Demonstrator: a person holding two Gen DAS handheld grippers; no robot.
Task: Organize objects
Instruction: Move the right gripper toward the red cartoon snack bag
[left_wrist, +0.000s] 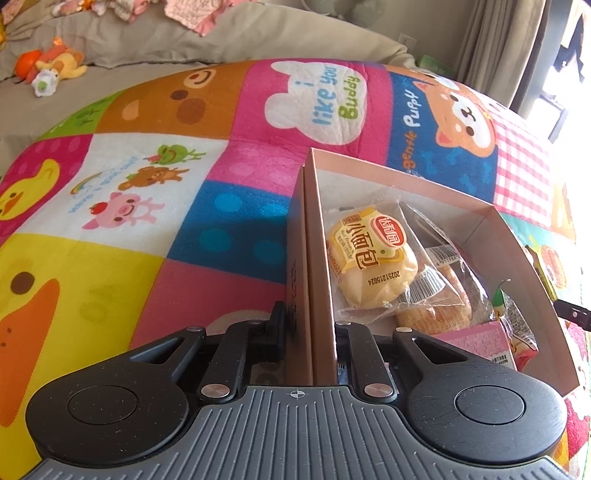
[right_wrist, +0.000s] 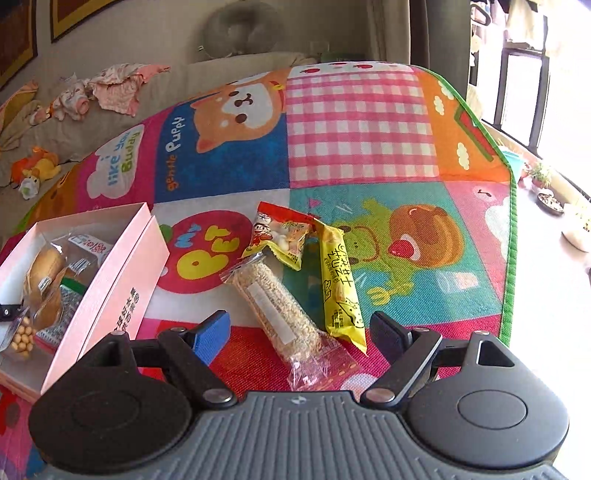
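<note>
Here, a pink box (right_wrist: 110, 280) sits on a colourful play mat (right_wrist: 362, 122). The left gripper (left_wrist: 310, 325) clamps the box's side wall, with wrapped buns (left_wrist: 369, 258) inside. Beside the box lie a sesame bar (right_wrist: 277, 306), a yellow packet (right_wrist: 340, 288) and a red packet (right_wrist: 280, 232). The right gripper (right_wrist: 299, 328) hangs above them, jaws spread.
</note>
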